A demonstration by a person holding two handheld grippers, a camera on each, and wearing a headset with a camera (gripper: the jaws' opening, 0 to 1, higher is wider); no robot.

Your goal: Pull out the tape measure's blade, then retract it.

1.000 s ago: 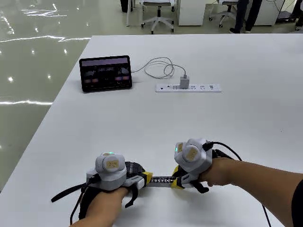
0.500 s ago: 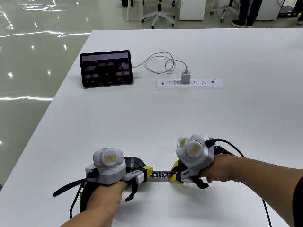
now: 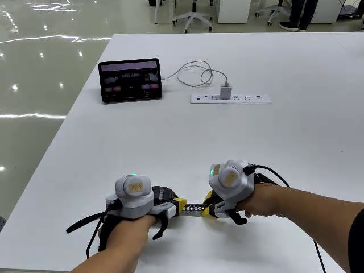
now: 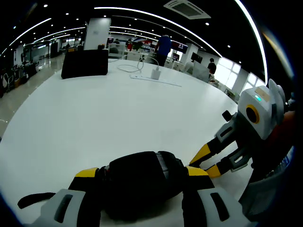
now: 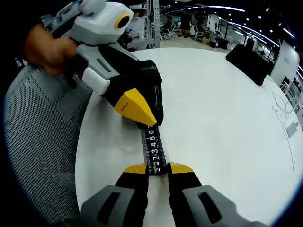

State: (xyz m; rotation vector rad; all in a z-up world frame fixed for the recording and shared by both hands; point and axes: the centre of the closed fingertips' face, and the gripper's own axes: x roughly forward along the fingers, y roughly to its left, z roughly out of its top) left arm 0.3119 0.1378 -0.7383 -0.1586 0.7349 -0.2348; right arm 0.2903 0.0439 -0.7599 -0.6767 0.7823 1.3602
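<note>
A black tape measure case (image 3: 162, 195) lies on the white table (image 3: 273, 148) near its front edge, and my left gripper (image 3: 177, 206) is shut around it. In the left gripper view the case (image 4: 142, 184) sits between the yellow-tipped jaws of that gripper (image 4: 142, 172). A short length of black blade (image 3: 193, 209) with white numbers runs from the case to my right gripper (image 3: 208, 210). The right gripper view has its own gripper (image 5: 157, 169) shut on the blade (image 5: 152, 144) near its end. The left gripper (image 5: 137, 111) and the case (image 5: 150, 90) lie just ahead.
A dark tablet (image 3: 130, 79) stands at the back left of the table. A white power strip (image 3: 230, 98) with a charger and a looped white cable (image 3: 193, 74) lies behind the grippers. The table's left edge drops to a shiny floor.
The gap between the two grippers has narrowed a little, so less blade shows between them. Both keep their hold. The head camera has shifted slightly.
</note>
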